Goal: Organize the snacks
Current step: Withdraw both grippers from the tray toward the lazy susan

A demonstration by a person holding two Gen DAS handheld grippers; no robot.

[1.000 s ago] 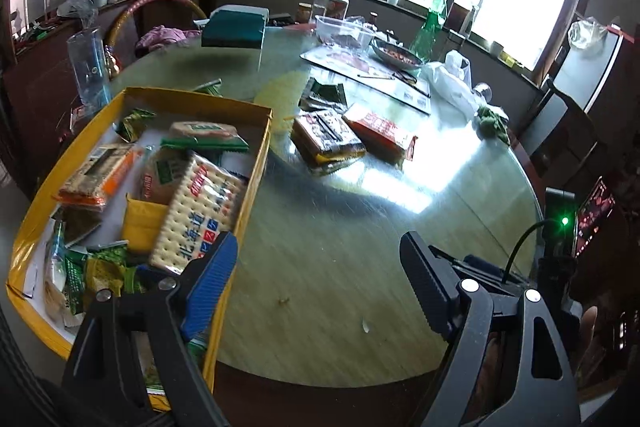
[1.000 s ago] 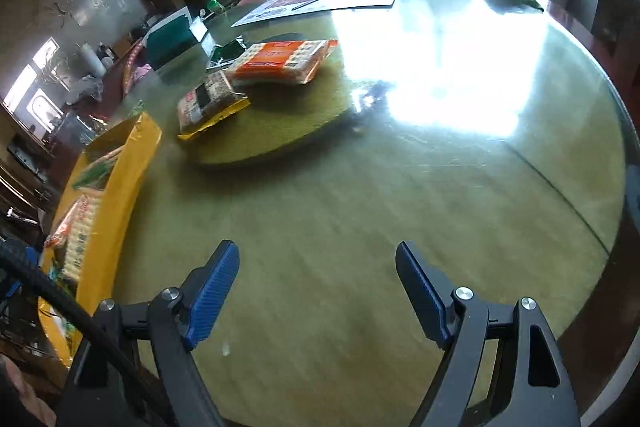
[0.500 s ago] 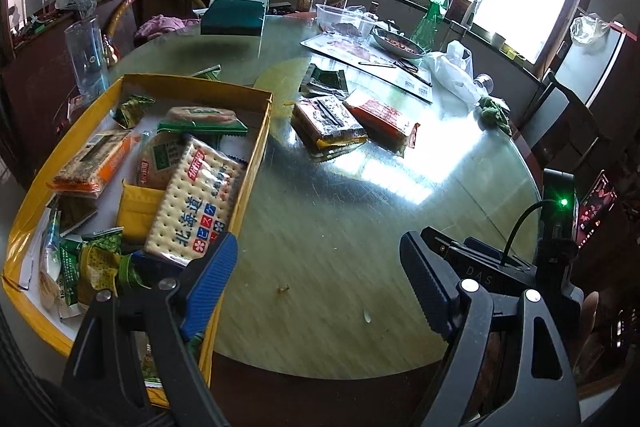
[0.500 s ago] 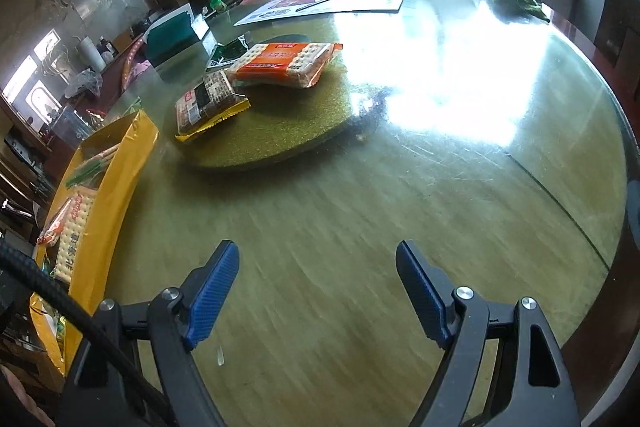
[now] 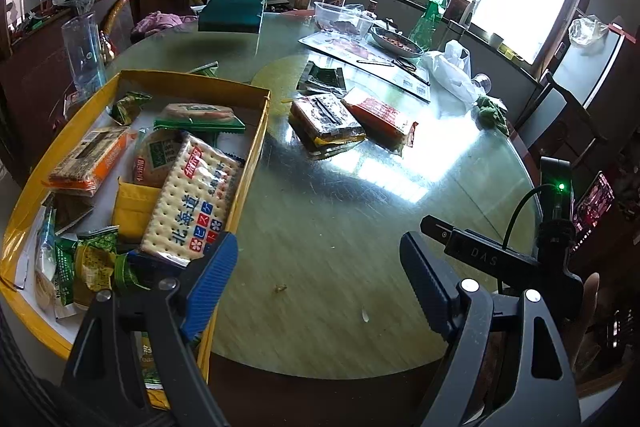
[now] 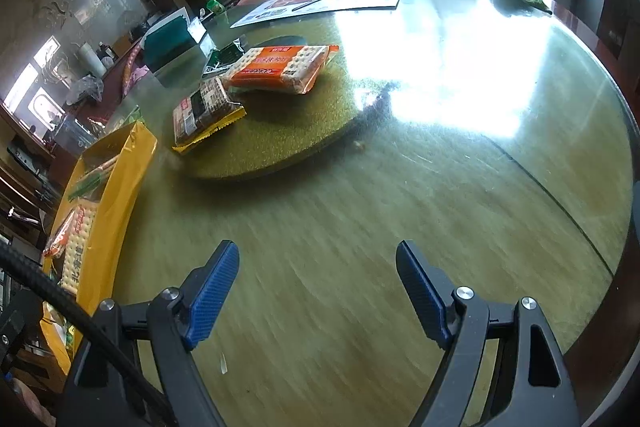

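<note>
A yellow box [image 5: 256, 131] [image 6: 120, 179] at the table's left holds several snack packs, with a white cracker pack [image 5: 192, 203] on top. On the yellow turntable [image 6: 280, 131] lie an orange cracker pack [image 6: 280, 67] [image 5: 380, 115], a brown-and-yellow biscuit pack [image 6: 204, 107] [image 5: 326, 119] and a dark green packet [image 5: 326, 77]. My left gripper [image 5: 318, 267] hangs open and empty over the near table edge beside the box. My right gripper [image 6: 316, 275] is open and empty above bare glass, well short of the packs.
The round glass table [image 6: 440, 187] carries a green box [image 5: 232, 13], a clear plastic tub [image 5: 342, 19], a dish [image 5: 394, 41], a placemat [image 5: 360, 55], a white bag [image 5: 452, 67] and a green bottle [image 5: 430, 15] at the far side. A chair [image 5: 568, 107] stands at right.
The left view has barely shifted. The right view has crept a little nearer the packs on the turntable; both grippers stay open.
</note>
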